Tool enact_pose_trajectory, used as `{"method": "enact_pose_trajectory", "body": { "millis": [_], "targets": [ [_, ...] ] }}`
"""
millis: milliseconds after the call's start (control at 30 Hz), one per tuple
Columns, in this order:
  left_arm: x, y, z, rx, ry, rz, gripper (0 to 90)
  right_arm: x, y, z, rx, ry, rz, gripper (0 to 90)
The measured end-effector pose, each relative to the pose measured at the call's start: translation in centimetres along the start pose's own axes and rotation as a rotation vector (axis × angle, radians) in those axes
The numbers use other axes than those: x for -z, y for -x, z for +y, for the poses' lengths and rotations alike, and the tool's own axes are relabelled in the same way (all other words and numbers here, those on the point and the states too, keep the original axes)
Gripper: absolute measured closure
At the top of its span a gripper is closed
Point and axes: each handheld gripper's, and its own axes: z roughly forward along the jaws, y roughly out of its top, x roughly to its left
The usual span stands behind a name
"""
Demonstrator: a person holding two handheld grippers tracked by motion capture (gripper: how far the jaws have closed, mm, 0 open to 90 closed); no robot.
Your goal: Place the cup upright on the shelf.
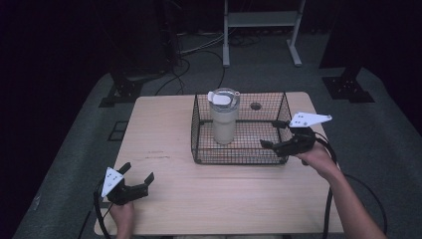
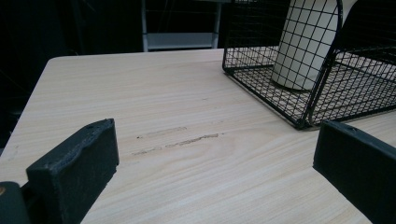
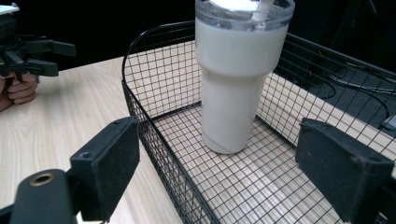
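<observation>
So my right tool (image 1: 275,134) is spread wide at the wire basket's (image 1: 199,117) right end, gripping nothing. The white tumbler (image 1: 223,119) stands upright inside the basket. My left tool (image 1: 137,172) is released too, low over the near-left tabletop (image 1: 224,194).

The high view looks forward and down over the whole table (image 1: 164,124), while the left gripper view sits low at its near left facing the wire basket (image 2: 299,100), and the right gripper view peers closely into that same basket.
</observation>
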Motion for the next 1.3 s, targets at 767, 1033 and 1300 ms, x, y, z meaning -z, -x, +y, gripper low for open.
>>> {"method": "enact_pose_trajectory", "body": {
  "millis": [767, 1033, 1300],
  "targets": [
    [0.0, 0.0, 0.0, -0.001, -0.003, 0.001, 0.0, 2.3, -2.9, -3.7, 0.036, 0.009, 0.038, 13.1],
    [0.0, 0.0, 0.0, 0.0, -0.001, 0.002, 0.0, 3.6, -3.7, -4.8, 0.042, 0.026, 0.037, 13.1],
    [0.1, 0.1, 0.0, -0.002, 0.001, 0.003, 0.0, 3.7, -4.0, -6.3, 0.027, 0.007, 0.039, 13.1]
  ]
}}
